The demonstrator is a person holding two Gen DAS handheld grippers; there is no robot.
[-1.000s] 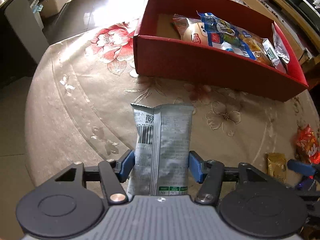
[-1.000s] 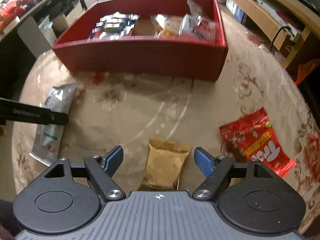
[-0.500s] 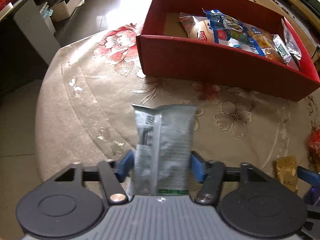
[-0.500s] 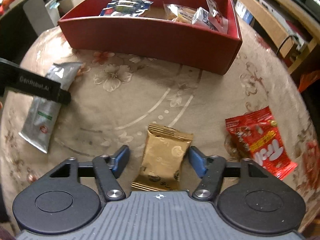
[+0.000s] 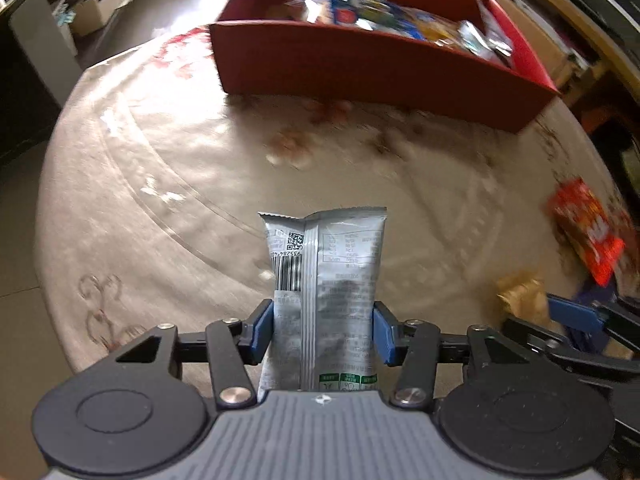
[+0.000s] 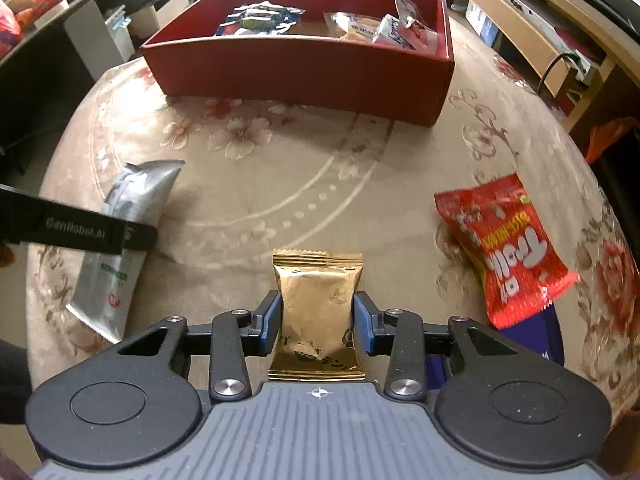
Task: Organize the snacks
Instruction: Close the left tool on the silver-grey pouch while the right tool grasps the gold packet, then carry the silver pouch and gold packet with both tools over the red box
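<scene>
My left gripper (image 5: 323,330) is shut on a silver snack packet (image 5: 326,280), held above the round table; the packet also shows in the right wrist view (image 6: 124,232) with the left gripper's finger across it. My right gripper (image 6: 316,322) is shut on a gold snack packet (image 6: 318,300), which also shows in the left wrist view (image 5: 520,292). A red box (image 6: 304,66) with several snacks inside stands at the far side of the table; it also shows in the left wrist view (image 5: 380,68).
A red candy bag (image 6: 504,244) lies on the table to the right, partly over a dark blue packet (image 6: 536,336). The floral tablecloth (image 6: 304,184) covers the round table. Shelves and furniture stand beyond the table's edge.
Both grippers closed on their packets. The left gripper lifted the silver packet and swung right; the right gripper moved forward over the gold packet and gripped it.
</scene>
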